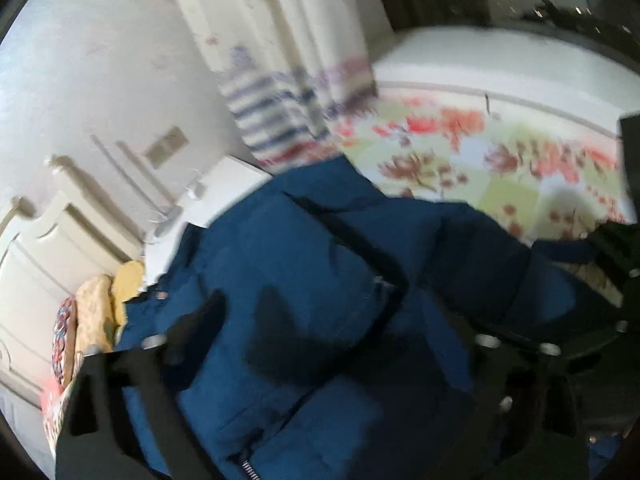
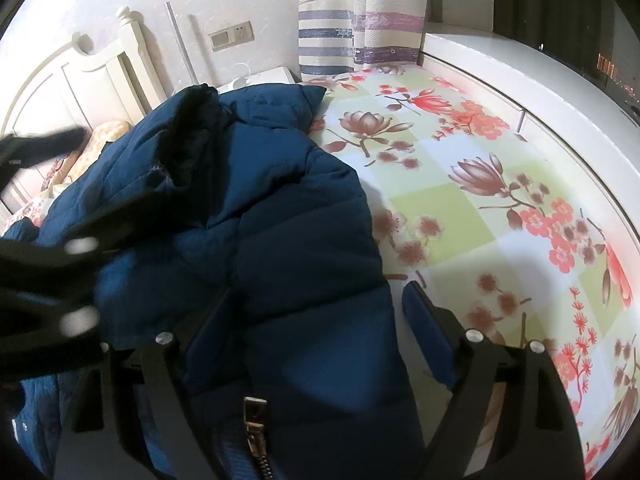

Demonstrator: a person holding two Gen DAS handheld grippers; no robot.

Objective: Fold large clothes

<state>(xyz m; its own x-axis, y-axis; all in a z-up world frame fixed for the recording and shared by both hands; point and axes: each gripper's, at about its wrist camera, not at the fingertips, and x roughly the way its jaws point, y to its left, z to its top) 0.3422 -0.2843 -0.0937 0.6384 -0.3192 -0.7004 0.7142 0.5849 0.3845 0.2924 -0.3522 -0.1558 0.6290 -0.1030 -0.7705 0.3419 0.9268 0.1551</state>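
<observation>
Right gripper (image 2: 316, 320) stands wide open, pitched down over the blue padded jacket (image 2: 256, 216) — nothing clamped. Jacket lies bunched on the floral bedsheet (image 2: 480, 184), long axis running from zipper (image 2: 254, 432) toward the headboard (image 2: 60, 92). Left gripper (image 1: 340, 324) — released, jaws apart above the fabric.

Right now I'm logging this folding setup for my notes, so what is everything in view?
jacket: one, dark blue, puffy, lying on the bed sheet
zip pull: one, metal, at the jacket's near edge
bed sheet: one, pale green and white squares with red flowers, under the jacket
headboard: one, cream, left end of bed
curtain: one, cream with stripes, behind bed
wall socket: one, beige, beside headboard
left gripper: one, black, open over jacket
right gripper: one, black, open astride the jacket's edge
</observation>
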